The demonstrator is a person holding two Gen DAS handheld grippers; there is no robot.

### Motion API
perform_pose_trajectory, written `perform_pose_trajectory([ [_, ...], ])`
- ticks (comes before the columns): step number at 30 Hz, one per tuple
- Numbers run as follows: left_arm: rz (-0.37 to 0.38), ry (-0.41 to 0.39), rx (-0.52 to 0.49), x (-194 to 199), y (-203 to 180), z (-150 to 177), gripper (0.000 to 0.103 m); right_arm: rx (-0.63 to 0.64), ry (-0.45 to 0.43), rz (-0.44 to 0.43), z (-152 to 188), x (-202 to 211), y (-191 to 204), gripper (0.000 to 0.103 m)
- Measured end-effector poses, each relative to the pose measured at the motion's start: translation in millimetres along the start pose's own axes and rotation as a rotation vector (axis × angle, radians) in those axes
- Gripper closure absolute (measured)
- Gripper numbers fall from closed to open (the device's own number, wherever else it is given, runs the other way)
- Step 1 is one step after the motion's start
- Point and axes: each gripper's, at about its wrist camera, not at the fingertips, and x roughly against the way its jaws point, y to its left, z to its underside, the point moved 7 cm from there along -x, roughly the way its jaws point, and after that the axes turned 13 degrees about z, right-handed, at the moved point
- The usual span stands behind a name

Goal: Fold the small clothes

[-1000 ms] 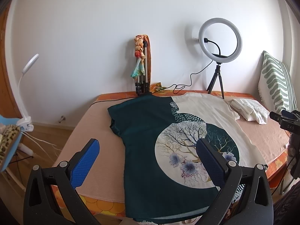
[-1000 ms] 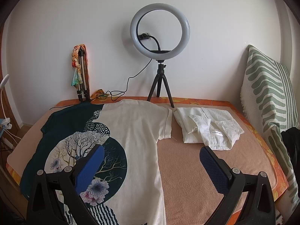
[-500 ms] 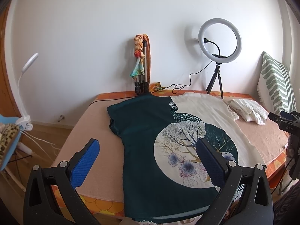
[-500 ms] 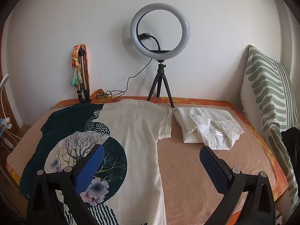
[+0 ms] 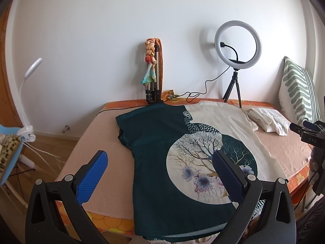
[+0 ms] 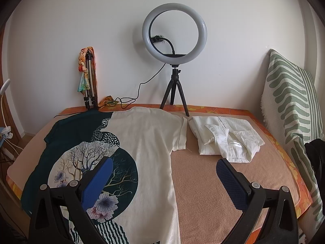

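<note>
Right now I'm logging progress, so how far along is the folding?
Done: a white shirt lies folded on the bed. In hand: nothing; the left gripper and right gripper hover open. Left: the teal and cream T-shirt lies spread flat, sleeves out, no fold made yet.

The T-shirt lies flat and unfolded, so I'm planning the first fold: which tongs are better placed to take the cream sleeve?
Probably the right tongs: open, with the T-shirt's cream sleeve ahead. The left tongs face the dark green half.
</note>
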Motion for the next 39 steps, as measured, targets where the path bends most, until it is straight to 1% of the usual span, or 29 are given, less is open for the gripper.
perform_pose_trajectory([
  [22,-0.004,0.003,-0.001,-0.3,0.9,-1.0,0.001,0.001,-0.003,-0.003,0.3,0.4,1.4,0.0],
  [33,-0.012,0.009,0.012,0.8,9.6,4.1,0.001,0.002,-0.014,-0.023,-6.4,2.4,12.0,0.0],
  [35,-0.007,0.016,0.018,-0.3,13.3,6.6,0.001,0.001,-0.023,-0.03,-8.8,4.4,16.7,0.0],
  [39,0.028,0.034,0.048,-2.5,24.6,15.9,0.001,0.008,-0.043,-0.041,-14.2,8.4,28.8,0.0],
])
